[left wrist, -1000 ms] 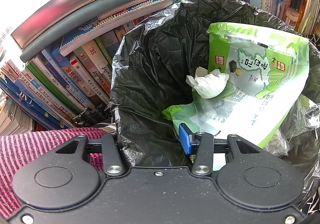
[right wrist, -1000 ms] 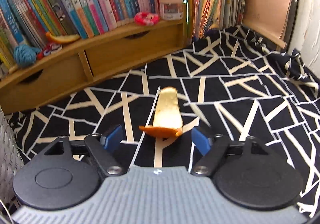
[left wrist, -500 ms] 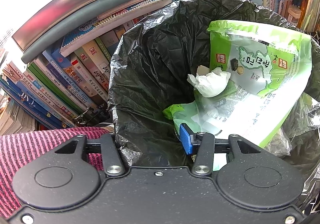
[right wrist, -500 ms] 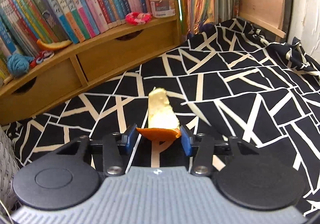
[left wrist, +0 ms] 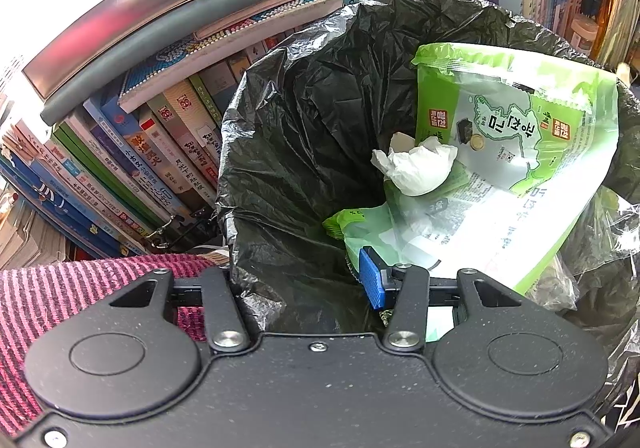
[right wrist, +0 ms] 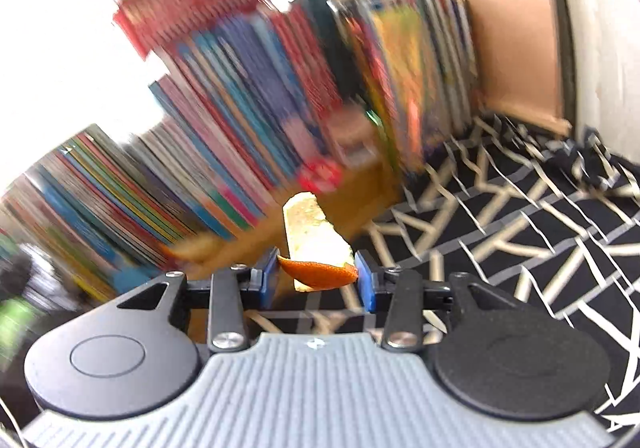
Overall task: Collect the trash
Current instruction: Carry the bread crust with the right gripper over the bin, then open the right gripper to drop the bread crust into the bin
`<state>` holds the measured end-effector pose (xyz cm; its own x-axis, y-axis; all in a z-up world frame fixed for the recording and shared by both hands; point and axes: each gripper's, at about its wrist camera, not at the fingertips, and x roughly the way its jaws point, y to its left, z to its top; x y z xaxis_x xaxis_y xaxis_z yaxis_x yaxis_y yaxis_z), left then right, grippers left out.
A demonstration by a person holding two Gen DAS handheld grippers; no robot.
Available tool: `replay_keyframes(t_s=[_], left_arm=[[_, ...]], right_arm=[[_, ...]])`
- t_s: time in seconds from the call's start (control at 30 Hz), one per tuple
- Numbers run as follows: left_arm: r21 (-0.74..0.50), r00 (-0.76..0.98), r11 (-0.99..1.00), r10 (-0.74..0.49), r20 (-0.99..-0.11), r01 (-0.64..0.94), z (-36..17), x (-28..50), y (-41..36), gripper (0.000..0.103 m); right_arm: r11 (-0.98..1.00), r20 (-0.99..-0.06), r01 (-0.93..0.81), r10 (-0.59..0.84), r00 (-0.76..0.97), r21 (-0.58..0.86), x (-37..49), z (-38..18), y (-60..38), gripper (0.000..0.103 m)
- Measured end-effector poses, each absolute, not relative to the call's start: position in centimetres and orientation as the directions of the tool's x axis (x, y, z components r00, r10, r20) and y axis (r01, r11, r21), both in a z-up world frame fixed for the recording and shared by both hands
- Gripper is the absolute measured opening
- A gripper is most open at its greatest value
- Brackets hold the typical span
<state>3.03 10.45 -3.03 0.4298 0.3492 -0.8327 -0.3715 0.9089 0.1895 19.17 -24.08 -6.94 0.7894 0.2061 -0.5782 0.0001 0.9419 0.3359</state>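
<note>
The right gripper point(right wrist: 316, 278) has its jaws closing on an orange peel point(right wrist: 316, 248), with both pads touching it. The left gripper point(left wrist: 296, 280) points down over the trash bag rim point(left wrist: 240, 184), partly spread.

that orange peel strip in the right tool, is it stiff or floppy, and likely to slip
Probably fairly stiff: the orange peel juts forward unsupported between the right tool's closing jaws without drooping. Likely light, being thin rind. Slipping seems possible: the pads grip only its curved, waxy-looking end, so a narrow hold.
</note>
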Motion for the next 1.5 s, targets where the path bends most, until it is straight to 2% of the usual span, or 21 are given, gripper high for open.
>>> replay_keyframes(t_s=[0.3,0.57,0.67,0.93,1.03,1.17,1.5], left_arm=[[0.171,0.439,0.914,0.333,-0.835,-0.368,-2.9,2.8,10.6,0.045],[0.162,0.446,0.916,0.326,-0.834,-0.366,-2.8,2.6,10.7,0.045],[0.161,0.446,0.916,0.325,-0.834,-0.366,-2.8,2.6,10.7,0.045],[0.161,0.446,0.916,0.325,-0.834,-0.366,-2.8,2.6,10.7,0.045],[0.162,0.446,0.916,0.325,-0.834,-0.366,-2.8,2.6,10.7,0.045],[0.162,0.446,0.916,0.326,-0.834,-0.366,-2.8,2.6,10.7,0.045],[0.161,0.447,0.916,0.325,-0.834,-0.367,-2.8,2.6,10.7,0.045]], right_arm=[[0.902,-0.479,-0.273,0.411,0.775,0.333,16.5,2.3,-19.5,0.046],[0.799,-0.438,-0.482,0.601,0.668,0.360,12.2,4.1,-15.5,0.047],[0.763,-0.458,-0.539,0.646,0.611,0.357,11.3,3.4,-13.5,0.047],[0.735,-0.518,-0.580,0.668,0.534,0.350,10.2,0.8,-11.2,0.050],[0.734,-0.522,-0.583,0.669,0.529,0.349,10.1,0.5,-11.0,0.055],[0.732,-0.514,-0.586,0.671,0.534,0.347,10.1,0.6,-11.1,0.069],[0.768,-0.499,-0.557,0.634,0.591,0.316,10.6,1.1,-12.1,0.078]])
